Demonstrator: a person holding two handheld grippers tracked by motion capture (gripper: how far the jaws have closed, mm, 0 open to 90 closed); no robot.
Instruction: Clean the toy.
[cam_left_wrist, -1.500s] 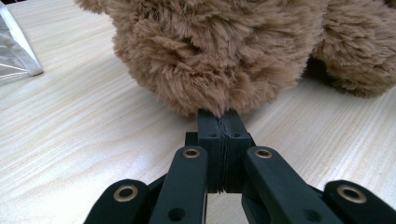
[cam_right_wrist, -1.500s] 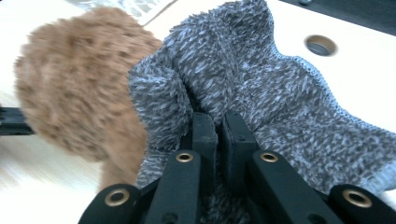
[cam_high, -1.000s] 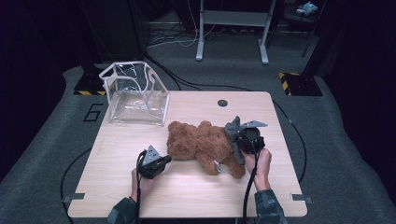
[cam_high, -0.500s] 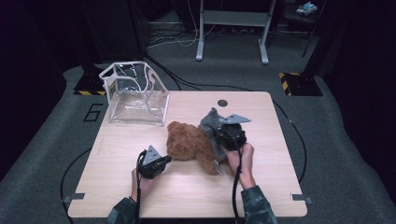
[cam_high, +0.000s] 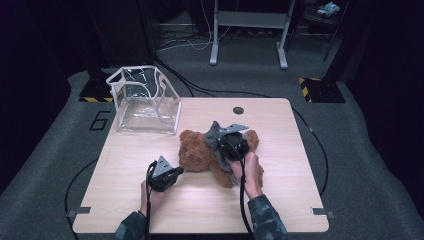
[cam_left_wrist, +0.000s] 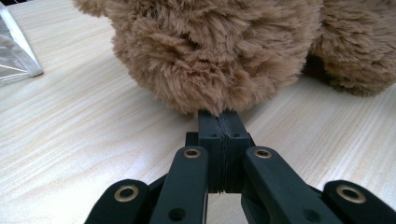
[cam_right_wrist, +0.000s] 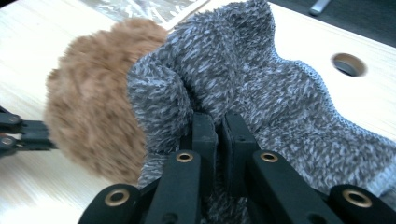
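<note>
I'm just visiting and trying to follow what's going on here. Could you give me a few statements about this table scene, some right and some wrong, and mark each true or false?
1. The right gripper is clamped on grey knitted fabric. True.
2. The brown teddy bear sits inside the clear box. False: it lies on the table, outside the box.
3. The left gripper has its jaws wide open. False: they are shut, their tips at the bear's fur.
4. The tabletop has a round hole near its far edge. True.
</note>
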